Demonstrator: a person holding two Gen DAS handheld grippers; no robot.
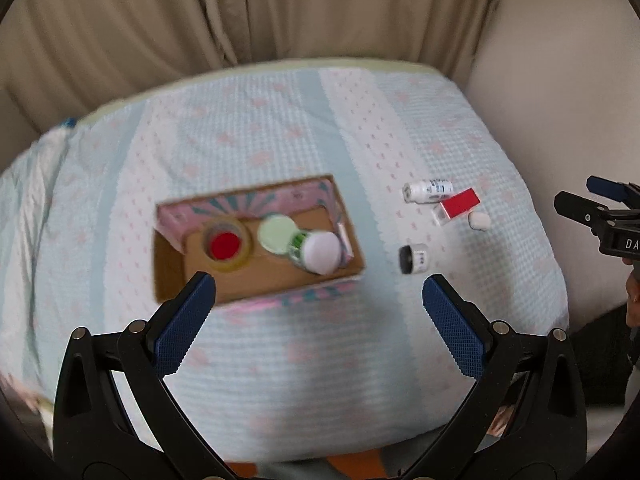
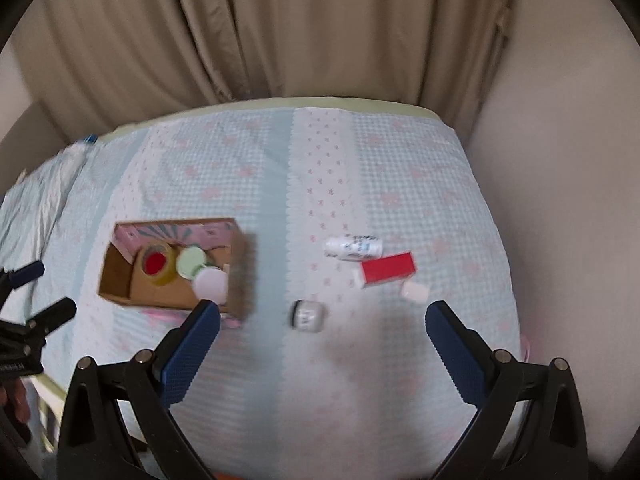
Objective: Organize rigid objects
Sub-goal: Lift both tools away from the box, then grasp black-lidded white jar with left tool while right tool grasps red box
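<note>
The small jar (image 2: 307, 315) lies on its side on the bed (image 2: 400, 380), right in front of the right gripper (image 2: 322, 334), nearer it than the left gripper (image 1: 319, 305). Both are spread wide, empty. The box (image 2: 120, 284) sits left.

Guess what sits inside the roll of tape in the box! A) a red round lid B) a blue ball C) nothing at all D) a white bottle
A: in the left wrist view a red round lid shows through the middle of the tape roll, which lies in the cardboard box.
</note>
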